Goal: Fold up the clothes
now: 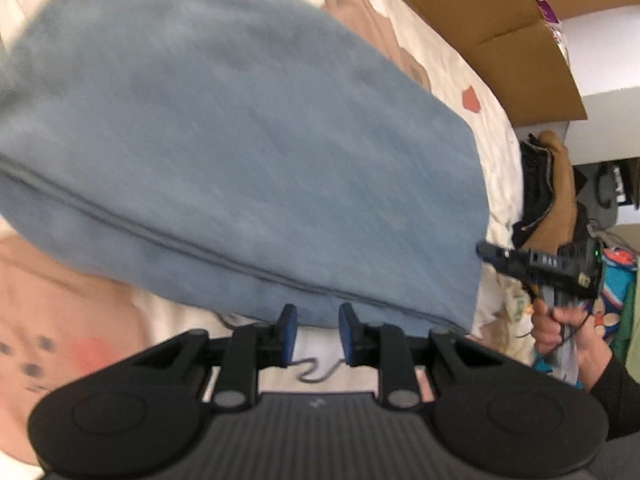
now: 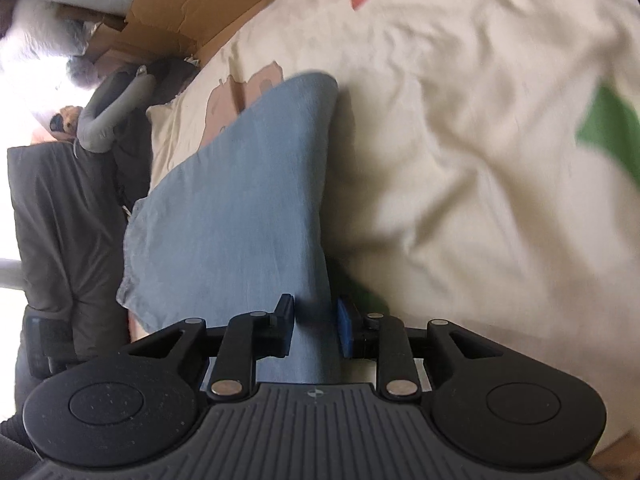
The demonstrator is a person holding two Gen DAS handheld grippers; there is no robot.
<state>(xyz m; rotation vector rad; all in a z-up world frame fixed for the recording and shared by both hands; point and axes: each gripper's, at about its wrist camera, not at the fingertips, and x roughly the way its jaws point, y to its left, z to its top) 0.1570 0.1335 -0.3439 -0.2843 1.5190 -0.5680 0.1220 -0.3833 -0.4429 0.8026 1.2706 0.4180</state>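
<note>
Right tongs [image 2: 314,326] astride blue cloth [image 2: 240,208] edge

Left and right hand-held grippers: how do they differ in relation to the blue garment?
The right hand-held gripper has the blue garment passing between its parted pads; the left hand-held gripper has only bedding showing in its gap, the garment's hem just beyond. Both stand slightly open.

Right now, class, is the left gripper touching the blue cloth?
Cannot tell. In the left wrist view the tips of the left gripper overlap the hem of the blue cloth, but blur hides whether they meet.
</note>
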